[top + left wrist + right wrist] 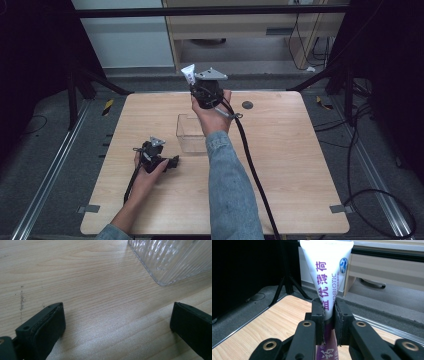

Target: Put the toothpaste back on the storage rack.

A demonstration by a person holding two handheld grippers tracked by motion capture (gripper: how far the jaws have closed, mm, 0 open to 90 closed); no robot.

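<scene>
A: Right gripper (pixel 329 312) — clamped on anything?

B: Clamped tight on a white tube (pixel 327 272) with purple lettering. Pinched at the narrow part, pads pressed on either side, crimped flat end fanned out above the jaws.

A: And in the high view?

B: Held aloft over the far edge of the table (pixel 280 165), right gripper (pixel 192 81) pointing away and up, tube (pixel 189 74) poking out beyond it. Grey three-cornered plate on top, cable trailing back along the denim sleeve (pixel 232 190).

A: Left gripper (pixel 117 322)?

B: Jaws wide apart, nothing between them but bare wood. Lying low on the table, seen in the high view at the near left (pixel 172 162), gripped by the left hand (pixel 147 170).

A: Anything near it?

B: Clear ribbed container (pixel 172 260), one rounded corner ahead of the left jaws and apart from them. From above, same container (pixel 187 135) at mid-table, partly behind the right forearm, open top, looked empty.

A: Tube touching the container?

B: No. Well above and beyond it, up in the air.
</scene>
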